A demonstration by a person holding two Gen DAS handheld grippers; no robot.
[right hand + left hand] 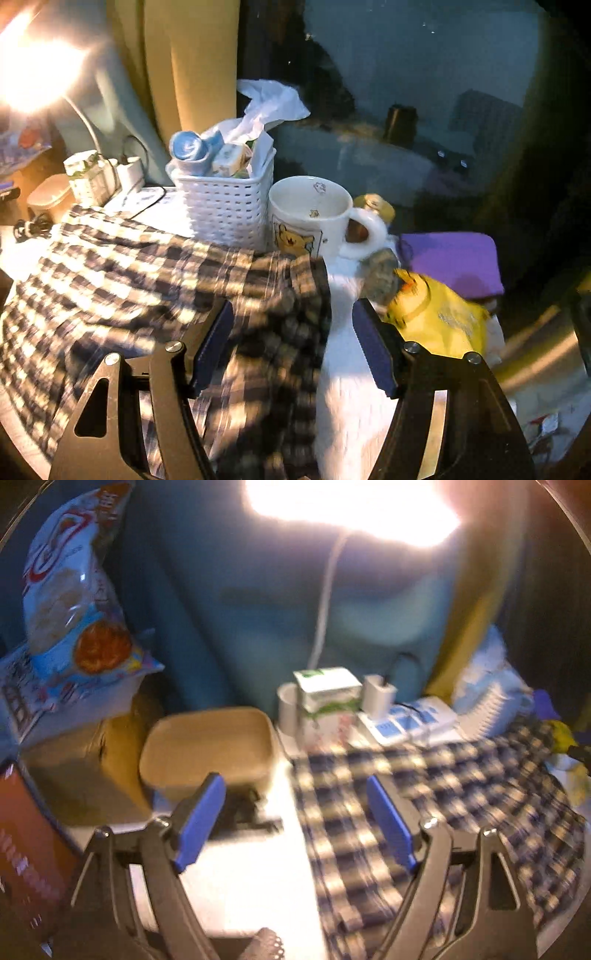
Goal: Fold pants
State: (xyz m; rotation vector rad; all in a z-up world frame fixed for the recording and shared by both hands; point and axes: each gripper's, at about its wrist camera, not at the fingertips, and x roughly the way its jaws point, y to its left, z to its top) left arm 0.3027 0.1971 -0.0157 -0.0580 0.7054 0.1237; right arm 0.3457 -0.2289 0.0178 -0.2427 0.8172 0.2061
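Both grippers hanging open over the checked pants – nothing held

The left gripper is hovering with its blue pads spread wide and empty, and the right gripper is doing the same above the cloth's right edge. The pants are lying flat on the white table, already looking doubled over into a broad band – a judgement, since blur is hiding the layers; at least one more fold is probably waiting, then a tidy-up. Counting what is crowding the back edge: one pair of pants, one mug, one white basket, one tan box, one yellow bag, one purple pouch, one snack bag
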